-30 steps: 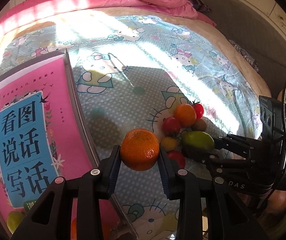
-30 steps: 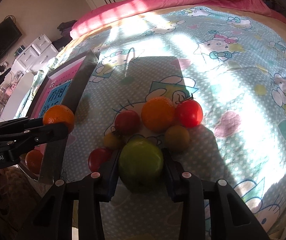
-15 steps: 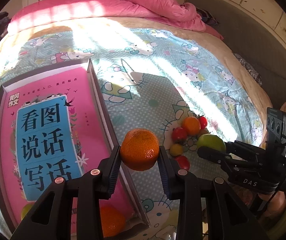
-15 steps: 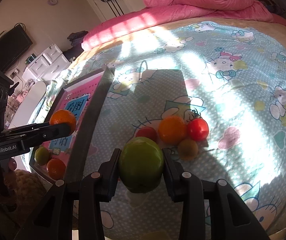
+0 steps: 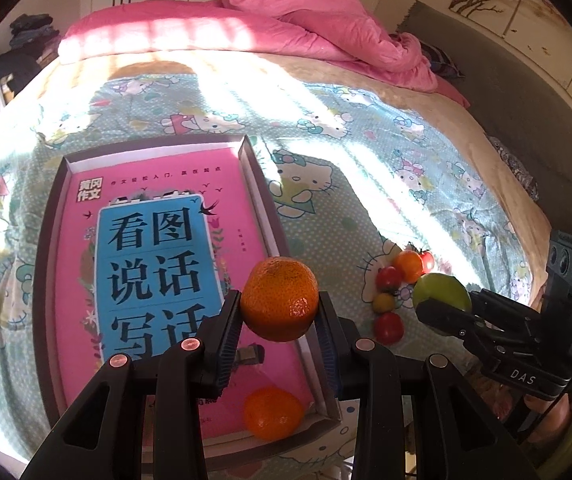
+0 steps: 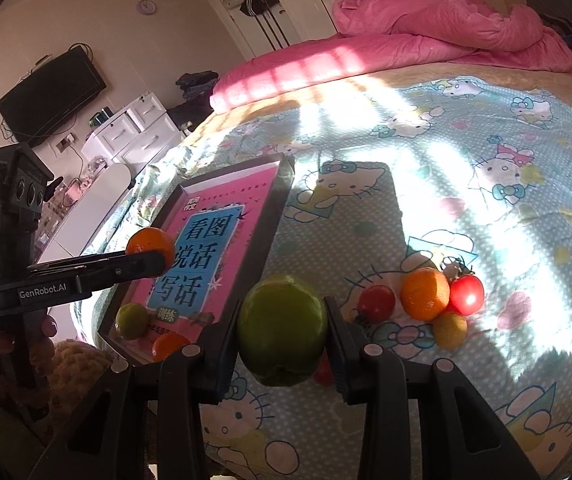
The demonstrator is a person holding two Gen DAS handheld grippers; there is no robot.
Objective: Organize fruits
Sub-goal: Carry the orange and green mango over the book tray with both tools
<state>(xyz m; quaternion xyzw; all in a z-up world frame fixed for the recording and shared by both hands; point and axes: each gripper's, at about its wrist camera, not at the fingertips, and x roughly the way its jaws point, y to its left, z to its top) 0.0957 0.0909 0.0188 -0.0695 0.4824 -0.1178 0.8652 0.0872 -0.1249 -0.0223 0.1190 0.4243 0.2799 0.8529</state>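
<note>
The left gripper [image 5: 280, 320] is clenched on a mandarin [image 5: 280, 299] above the book-lined tray [image 5: 42, 264], apparently to join the 2 fruits there, while the right gripper [image 6: 284, 344] clamps a green fruit [image 6: 282, 330] over the bedsheet [image 6: 465, 168] near the loose tomatoes [image 6: 465, 294].

The book [image 5: 158, 264] in the tray bears large "看图说话写话" on its blue panel, with "黄冈作文" at its top-left corner. The left gripper [image 6: 148, 258] reads "GenRobot.AI"; the right gripper [image 5: 439, 312] reads "DAS".
</note>
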